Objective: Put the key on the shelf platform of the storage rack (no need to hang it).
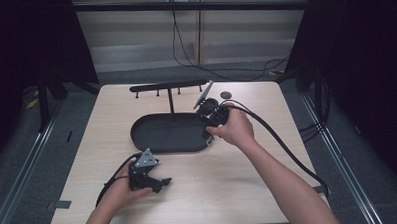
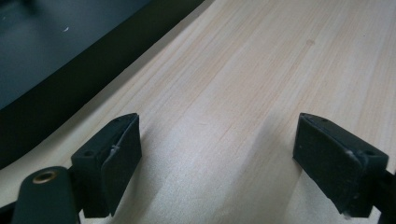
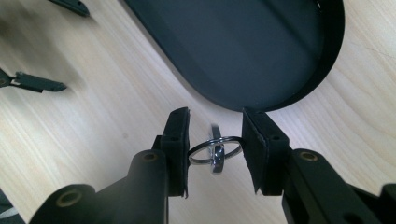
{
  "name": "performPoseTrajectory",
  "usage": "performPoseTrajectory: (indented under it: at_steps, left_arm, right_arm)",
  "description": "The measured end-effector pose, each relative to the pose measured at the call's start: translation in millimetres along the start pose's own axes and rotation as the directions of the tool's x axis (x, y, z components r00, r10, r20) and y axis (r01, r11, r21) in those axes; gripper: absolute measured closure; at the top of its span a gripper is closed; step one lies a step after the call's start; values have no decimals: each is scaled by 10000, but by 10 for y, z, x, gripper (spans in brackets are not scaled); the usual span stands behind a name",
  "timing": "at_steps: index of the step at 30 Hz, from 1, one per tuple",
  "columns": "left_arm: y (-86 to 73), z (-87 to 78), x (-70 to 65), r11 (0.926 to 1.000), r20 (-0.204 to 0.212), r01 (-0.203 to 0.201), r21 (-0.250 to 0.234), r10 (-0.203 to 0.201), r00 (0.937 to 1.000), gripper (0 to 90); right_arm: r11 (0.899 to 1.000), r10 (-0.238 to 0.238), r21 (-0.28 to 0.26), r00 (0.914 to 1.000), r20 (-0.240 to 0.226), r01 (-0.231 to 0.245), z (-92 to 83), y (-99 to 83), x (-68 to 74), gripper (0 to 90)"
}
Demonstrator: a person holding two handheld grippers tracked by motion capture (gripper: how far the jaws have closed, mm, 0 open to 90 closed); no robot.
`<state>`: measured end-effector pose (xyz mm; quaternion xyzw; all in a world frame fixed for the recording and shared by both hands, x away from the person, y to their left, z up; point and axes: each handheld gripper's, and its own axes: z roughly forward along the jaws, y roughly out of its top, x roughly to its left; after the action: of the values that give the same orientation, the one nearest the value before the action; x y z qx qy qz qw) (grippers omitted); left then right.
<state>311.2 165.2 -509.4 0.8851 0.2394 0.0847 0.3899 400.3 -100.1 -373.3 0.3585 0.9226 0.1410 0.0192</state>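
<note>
While the right gripper (image 3: 215,151) hangs just past the right end of the oval black tray (image 1: 137,136), its fingers (image 3: 176,140) are clenched on a small metal key ring (image 3: 215,150), a second ring threaded through the first and standing on edge between the pads. From the high view, the person's right hand (image 1: 233,128) holds that gripper low over the light wooden worktop (image 1: 224,176), near the tray's rim and short of the worktop's far right corner. The ring appears to be lifted, or nearly so, and not yet set anywhere; judging by the layout, the likely destinations are the tray or the black hook rack (image 1: 168,86) standing on a post along the far edge, so the placing itself looks to be still ahead. Nearer the front edge, the left gripper (image 2: 217,158) rests idle in the left hand (image 1: 122,192), fingers (image 2: 116,158) spread wide with bare wood between them and the tray's dark wall at the upper left of its own view. A small dark disc (image 1: 227,95) lies by the far edge; what it is cannot be made out. Whether the ring touches the worktop is hard to tell, the tray's interior reads as a flat dark surface, and the rack's hooks are too small to count.
</note>
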Motion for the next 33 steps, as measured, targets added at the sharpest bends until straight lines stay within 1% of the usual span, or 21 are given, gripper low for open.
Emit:
performPoseTrajectory:
  at_steps: [2,5,10,13,16,18,19,20,21,24,25,26,27,28,30,33]
  left_arm:
    - [1,-1,0,10000,-14,-49,40,49,10000,151]
    - [1,-1,1,10000,-13,-51,40,51,10000,151]
    - [1,-1,1,10000,-15,-53,42,53,10000,152]
    - [1,-1,0,10000,-18,-52,42,52,10000,151]
    - [1,0,-2,10000,-12,-14,16,14,10000,151]
    - [1,0,-2,10000,-13,-16,17,16,10000,151]
    - [1,-1,-1,10000,-7,-15,21,15,10000,151]
    - [1,-1,-1,10000,-7,-15,21,15,10000,151]
    - [1,0,-2,10000,-10,-20,19,20,10000,152]
    - [1,-1,-1,10000,-9,-20,24,20,10000,151]
    - [1,-1,-2,10000,-12,-17,21,17,10000,151]
    - [1,0,-2,10000,-20,-16,16,16,10000,151]
    - [1,0,-2,10000,-15,-17,15,17,10000,151]
    - [1,0,-2,10000,-15,-17,15,17,10000,151]
    - [1,-1,-1,10000,-11,-18,20,18,10000,151]
    - [0,0,-2,10000,-24,-18,12,18,10000,151]
  right_arm:
    - [9998,219,-9,9998,9,-219,29,23,-40,632]
    - [9993,362,-56,9993,-28,-362,45,40,-77,632]
    - [9986,477,-202,9988,-142,-480,56,65,-111,632]
    - [9984,535,-173,9984,-164,-538,84,78,-111,632]
    - [9992,389,-89,9992,6,-389,92,108,-92,633]
    - [9992,363,-135,9993,-14,-363,87,124,-80,633]
    - [9996,245,-103,9997,34,-245,72,165,-51,633]
    - [9996,245,-103,9997,34,-245,72,165,-51,633]
    - [9998,168,-116,9999,40,-168,61,204,-33,633]
    - [9998,165,-120,9998,98,-164,55,237,-30,633]
    - [9998,196,-107,9997,108,-195,52,252,-34,632]
    - [9994,282,-184,9996,7,-282,56,266,-48,633]
    - [9989,434,-157,9990,38,-434,66,281,-66,632]
    - [9987,443,-243,9990,70,-441,79,283,-82,632]
    - [9982,555,-246,9984,86,-553,107,298,-112,632]
    - [9969,718,-319,9974,8,-718,142,321,-133,633]
